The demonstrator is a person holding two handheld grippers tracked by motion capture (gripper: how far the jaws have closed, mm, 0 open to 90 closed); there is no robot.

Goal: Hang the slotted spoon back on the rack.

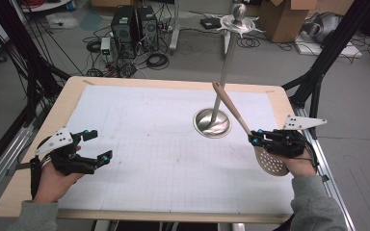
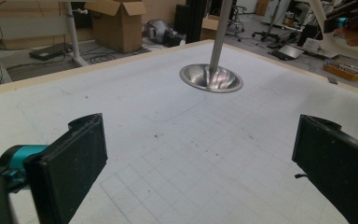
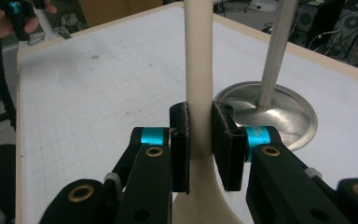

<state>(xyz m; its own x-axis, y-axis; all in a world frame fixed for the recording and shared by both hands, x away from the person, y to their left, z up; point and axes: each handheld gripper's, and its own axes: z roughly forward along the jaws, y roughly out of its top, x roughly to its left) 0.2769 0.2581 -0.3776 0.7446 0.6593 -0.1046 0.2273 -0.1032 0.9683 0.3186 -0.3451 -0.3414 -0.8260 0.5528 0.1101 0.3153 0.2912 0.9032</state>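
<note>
Jaws of my right gripper [image 3: 199,147] were clamped on the skimmer [image 1: 250,132] low on its handle, just above the perforated bowl, which hung over the table's [image 1: 38,144] right edge. I judged it light and stiff, but the smooth tapered handle looked slippery, so a hold near the bowl seemed safest against swinging. My left gripper [image 2: 200,163] stood wide open and empty over the mat. Farther off, the handle tip leaned near the stand [image 1: 213,121] pole; whether they touched, I couldn't tell.
</note>
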